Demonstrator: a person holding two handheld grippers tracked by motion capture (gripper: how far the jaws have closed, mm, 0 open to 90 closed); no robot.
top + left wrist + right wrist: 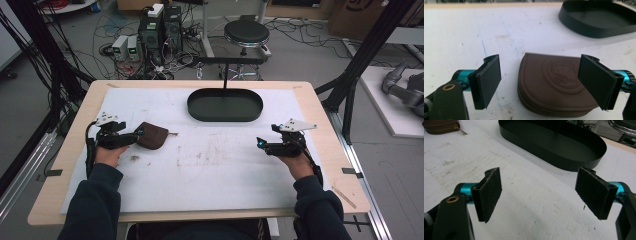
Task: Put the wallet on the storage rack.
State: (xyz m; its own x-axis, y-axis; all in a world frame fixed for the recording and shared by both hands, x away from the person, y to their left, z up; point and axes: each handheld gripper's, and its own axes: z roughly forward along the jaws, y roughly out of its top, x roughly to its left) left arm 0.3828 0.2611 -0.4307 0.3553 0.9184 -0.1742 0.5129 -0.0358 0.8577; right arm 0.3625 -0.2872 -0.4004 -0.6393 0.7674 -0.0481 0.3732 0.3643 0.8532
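A lab: computer towers (161, 30), tangled floor cables (125, 20), black frame struts (367, 47)

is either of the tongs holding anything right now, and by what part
Nothing is held. The left tongs stand open around the brown zip pouch, which lies on the table. The right tongs are open over bare white mat.

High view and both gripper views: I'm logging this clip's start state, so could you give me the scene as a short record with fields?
surface: white mat on a wooden table
pouch: brown zipped leather pouch, lying flat at the mat's left
tray: black oval tray, empty, at the far centre
left gripper: open, jaws either side of the pouch, not closed on it
right gripper: open, holding nothing, over bare mat
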